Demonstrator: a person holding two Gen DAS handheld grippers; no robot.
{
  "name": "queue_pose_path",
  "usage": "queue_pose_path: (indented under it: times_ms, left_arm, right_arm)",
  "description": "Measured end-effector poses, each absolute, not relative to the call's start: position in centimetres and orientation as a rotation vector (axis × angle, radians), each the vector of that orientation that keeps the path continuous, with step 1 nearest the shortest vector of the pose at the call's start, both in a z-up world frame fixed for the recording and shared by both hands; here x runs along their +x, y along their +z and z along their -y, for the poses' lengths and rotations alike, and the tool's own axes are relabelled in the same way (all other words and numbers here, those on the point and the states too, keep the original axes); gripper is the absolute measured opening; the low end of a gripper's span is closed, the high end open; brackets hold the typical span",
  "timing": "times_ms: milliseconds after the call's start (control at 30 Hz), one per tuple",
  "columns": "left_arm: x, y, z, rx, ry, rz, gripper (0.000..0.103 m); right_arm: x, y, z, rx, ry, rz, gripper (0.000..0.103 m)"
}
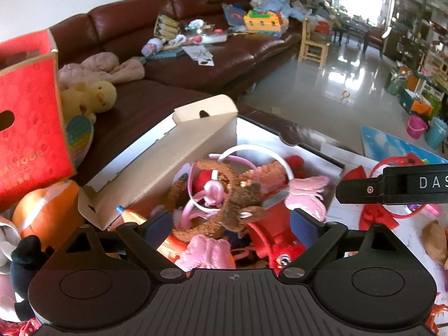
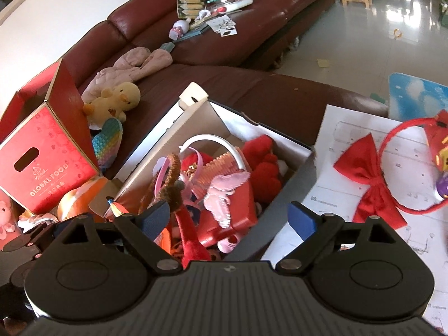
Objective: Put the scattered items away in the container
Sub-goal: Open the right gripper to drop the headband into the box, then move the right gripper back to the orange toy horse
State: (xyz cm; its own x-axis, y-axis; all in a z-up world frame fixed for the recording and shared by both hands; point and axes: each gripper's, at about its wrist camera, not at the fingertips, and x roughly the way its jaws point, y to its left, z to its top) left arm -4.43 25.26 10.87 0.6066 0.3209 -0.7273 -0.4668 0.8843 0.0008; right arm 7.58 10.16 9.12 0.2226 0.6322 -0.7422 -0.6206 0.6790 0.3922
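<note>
White cardboard forms the box [image 1: 196, 140] in front of you, its lid flap standing open on the far-left side, and everything else is placed from that box. Inside it lies a heap of hair accessories: a white headband [image 1: 268, 154] arching over the top, a brown fuzzy headband [image 1: 238, 204] with small ears, pink fabric wings [image 2: 224, 193], and red plush pieces [image 2: 263, 162] against the far-right wall.

Your left gripper [image 1: 232, 224] hangs over the near end of the box, jaws spread wide, with nothing pressed between its blue pads. Your right gripper [image 2: 232, 215] hovers over the near-right corner of the box, also spread wide and holding nothing; one pad sits above the heap, the other above the white paper [image 2: 378, 140] beside the box.

Right of the box, on that paper, lies a red headband [image 2: 403, 128] with a large red bow [image 2: 369, 173], not yet in the box. Left of the box stands a red carton [image 2: 44, 156], and between them a rainbow pop toy [image 2: 109, 142] and a yellow plush duck [image 2: 117, 100] rest on the brown leather sofa [image 2: 252, 89]. The sofa runs on behind the box, strewn with more clutter.
</note>
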Motion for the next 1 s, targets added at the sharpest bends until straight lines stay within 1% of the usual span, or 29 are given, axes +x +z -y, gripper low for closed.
queue_pose_path:
  times_ms: [367,567,800,1000]
  left_arm:
    - [-4.5,11.7,-20.9,-0.123,0.403,-0.792,0.100]
    - [-4.1,10.9,-17.4,-0.057,0.346,-0.814,0.101]
    - [-4.2,8.0,-11.6,0.027,0.196,-0.865,0.102]
    - [-4.9,3.7,-6.7,0.104,0.030,-0.956,0.102]
  right_arm:
    - [6.9,9.6,-5.3,0.045,0.850,-1.022,0.093]
    - [6.2,9.6,-1.1,0.020,0.844,-1.003,0.094]
    - [6.1,7.9,4.8,0.018,0.771,-1.026,0.095]
    - [6.5,4.2,11.2,0.058,0.626,-1.103,0.095]
